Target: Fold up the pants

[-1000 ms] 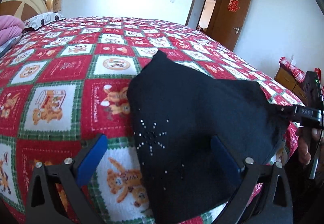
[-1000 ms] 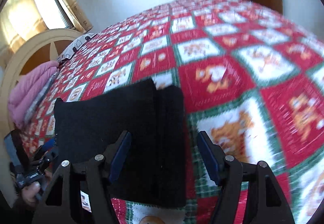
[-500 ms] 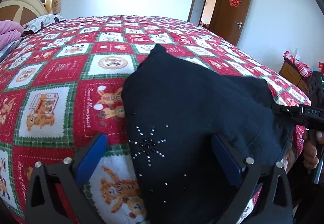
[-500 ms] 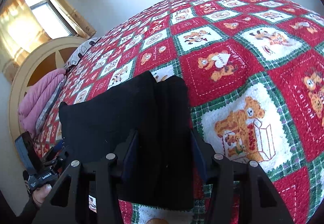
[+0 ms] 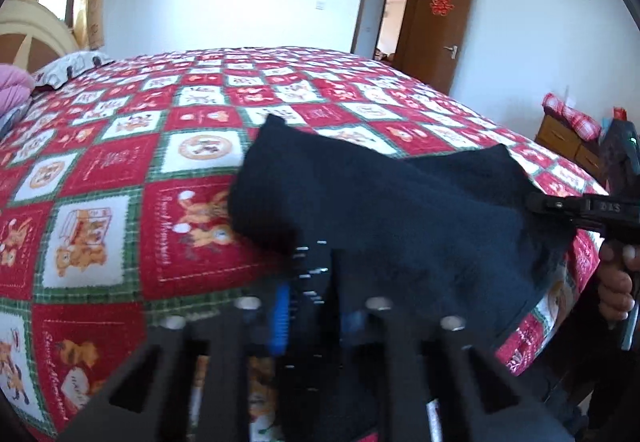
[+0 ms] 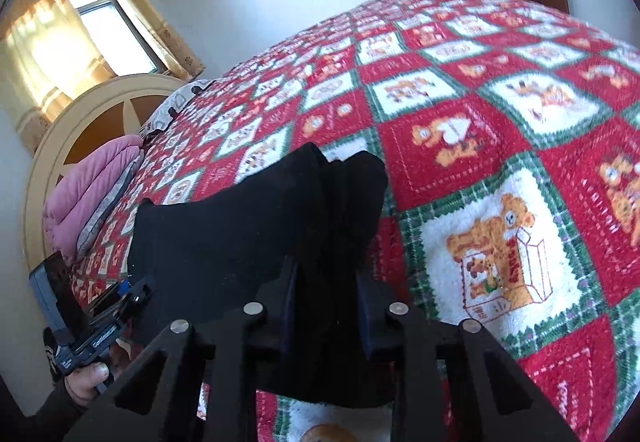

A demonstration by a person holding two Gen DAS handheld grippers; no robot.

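The black pants [image 5: 384,210], with small rhinestones near one end, lie folded near the front edge of the bed. My left gripper [image 5: 312,306] is shut on the near end of the pants and lifts it a little. My right gripper [image 6: 324,302] is shut on the other end of the pants [image 6: 248,238]. It also shows at the right of the left wrist view [image 5: 560,206], pinching the cloth. The left gripper shows at the lower left of the right wrist view [image 6: 128,294].
A red, white and green bear-print quilt [image 5: 120,170] covers the bed. A pink folded blanket [image 6: 88,198] and a pillow lie by the headboard [image 6: 80,110]. A brown door [image 5: 436,30] stands open. A wooden dresser [image 5: 568,138] stands at right.
Both grippers have closed from open onto the two ends of the pants. The cloth has bunched up and risen slightly off the quilt.
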